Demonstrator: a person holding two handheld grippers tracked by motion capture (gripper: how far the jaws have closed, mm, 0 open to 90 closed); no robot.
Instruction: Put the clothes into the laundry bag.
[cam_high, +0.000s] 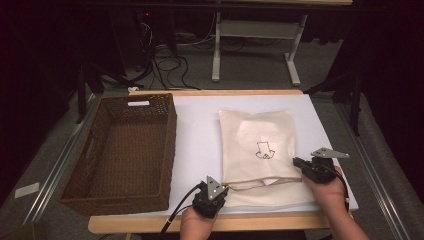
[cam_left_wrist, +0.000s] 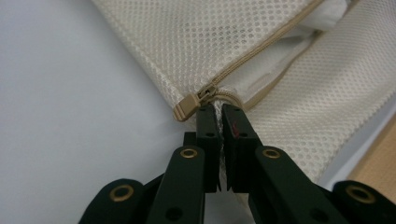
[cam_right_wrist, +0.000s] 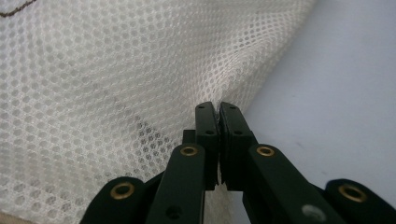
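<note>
A cream mesh bag (cam_high: 257, 150) was laid flat on the white table (cam_high: 200, 135), to the right of a brown wicker basket (cam_high: 122, 150) and apart from it. A small dark drawing (cam_high: 264, 151) was seen on the bag's upper face. The bag's near end, toward the person, was shown partly open along a beige zipper (cam_left_wrist: 261, 49), with a paler inner layer visible in the gap.

The left gripper (cam_high: 214, 192) was held at the bag's near left corner. In the left gripper view its jaws were seen clamped together on a thin strip of mesh at that corner, just beside the zipper's slider (cam_left_wrist: 191, 103), which was lying against the left jaw's tip. The grip was on the fabric, not on the slider.

The right gripper (cam_high: 302, 164) was held at the bag's right edge, near the same end. In the right gripper view its jaws were seen pressed tight on a pinch of the mesh (cam_right_wrist: 116, 93), with the fabric puckered toward the tips and the bare table beside them.

Both grippers were carried by hands entering from the bottom of the high view, the left hand (cam_high: 197, 222) at the table's near edge and the right hand (cam_high: 330, 192) over the table's near right corner. The basket was seen empty, well apart from both grippers.
</note>
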